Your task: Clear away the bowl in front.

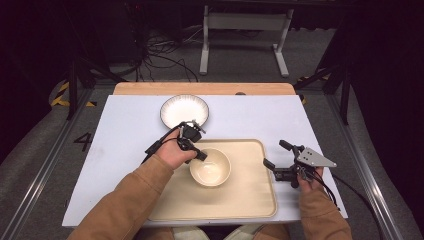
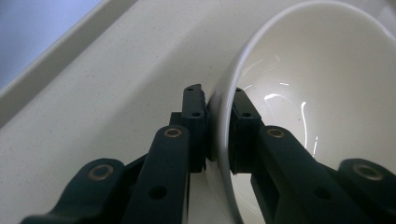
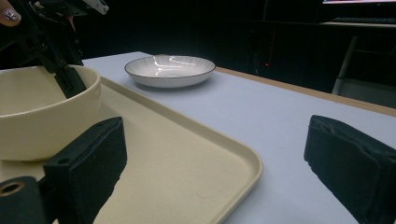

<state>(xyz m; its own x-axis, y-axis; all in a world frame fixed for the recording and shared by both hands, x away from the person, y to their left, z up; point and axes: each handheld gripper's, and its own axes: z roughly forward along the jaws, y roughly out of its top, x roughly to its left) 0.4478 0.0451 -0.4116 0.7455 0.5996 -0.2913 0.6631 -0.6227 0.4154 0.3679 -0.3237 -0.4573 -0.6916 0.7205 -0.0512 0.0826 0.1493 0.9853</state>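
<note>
Left tongs (image 1: 199,153) clamped on the rim of the round cream ceramic bowl (image 1: 210,167), which sits on the beige plastic tray (image 1: 250,200).

Lift it level and slowly, since a one-sided rim grip may tip it. Right tongs (image 1: 276,159) stand apart, empty, off the tray's right edge. One bowl, one tray, one white ribbed plate (image 1: 184,110) on the counter (image 1: 125,125).

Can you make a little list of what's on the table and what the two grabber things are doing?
held thing: cream round ceramic bowl
bowl's place: on the beige plastic tray
left hand-held gripper: shut on the bowl's rim, one jaw inside, one outside
right hand-held gripper: open, holds nothing, beside the tray
also there: white dark-rimmed plate, on the table beyond the tray
</note>
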